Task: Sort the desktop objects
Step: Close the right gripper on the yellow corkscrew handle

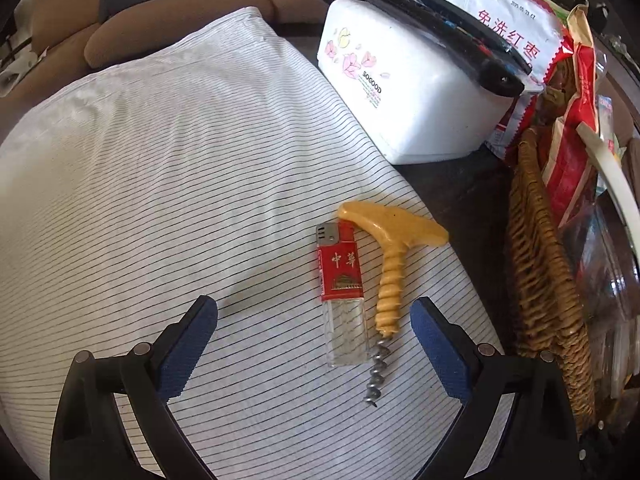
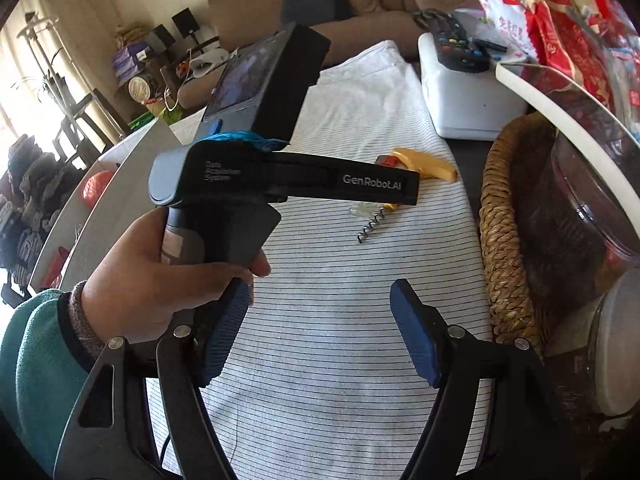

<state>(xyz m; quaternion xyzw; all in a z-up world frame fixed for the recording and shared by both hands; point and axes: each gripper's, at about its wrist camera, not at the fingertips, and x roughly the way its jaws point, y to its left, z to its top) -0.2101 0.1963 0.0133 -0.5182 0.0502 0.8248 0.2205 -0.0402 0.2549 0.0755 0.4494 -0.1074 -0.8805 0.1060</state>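
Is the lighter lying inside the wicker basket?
No. In the left wrist view the lighter lies on the striped cloth beside the corkscrew, with the wicker basket off to the side.

Home living room: sofa (image 2: 360, 4), snacks (image 2: 560, 32)
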